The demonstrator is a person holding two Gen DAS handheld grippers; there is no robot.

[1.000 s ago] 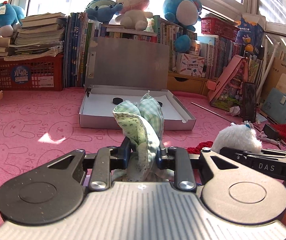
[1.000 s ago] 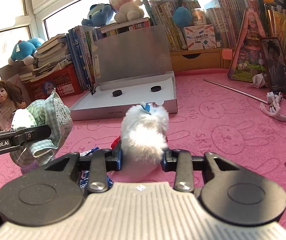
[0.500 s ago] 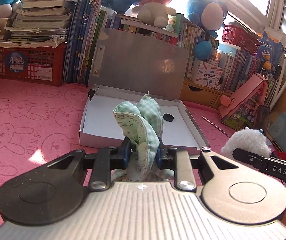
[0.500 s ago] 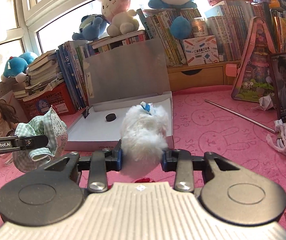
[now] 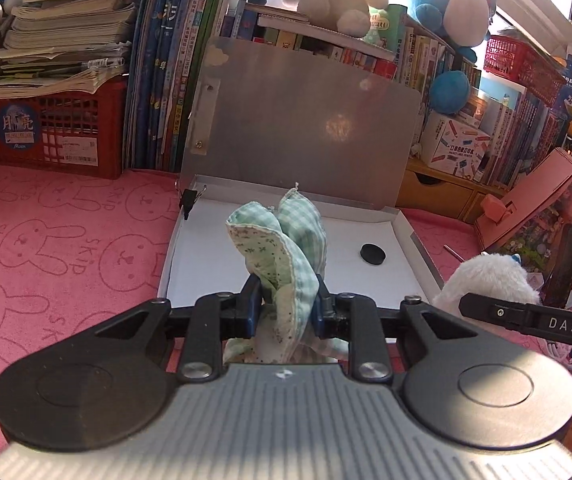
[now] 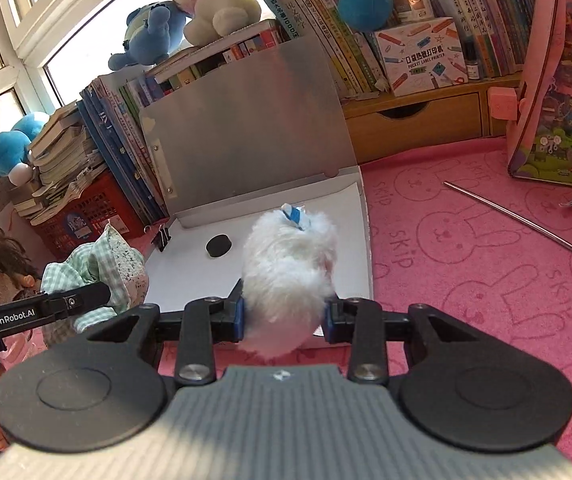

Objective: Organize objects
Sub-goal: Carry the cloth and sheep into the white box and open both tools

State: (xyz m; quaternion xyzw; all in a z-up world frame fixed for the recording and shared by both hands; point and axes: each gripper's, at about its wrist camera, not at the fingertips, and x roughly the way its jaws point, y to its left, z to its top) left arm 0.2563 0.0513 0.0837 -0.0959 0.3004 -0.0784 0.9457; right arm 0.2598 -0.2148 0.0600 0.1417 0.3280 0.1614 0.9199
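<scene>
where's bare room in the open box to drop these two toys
The white floor of the box is bare left of the black disc, up to the binder clip, and in front of the disc. The pink mat right of the box is also bare up to the metal rod.

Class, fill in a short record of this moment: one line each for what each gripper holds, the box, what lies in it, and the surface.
left gripper: shut on a green checked cloth pouch
right gripper: shut on a white fluffy toy
box: shallow white cardboard box, lid standing open
in box: one round black disc in view
surface: pink cloth with rabbit outlines
</scene>
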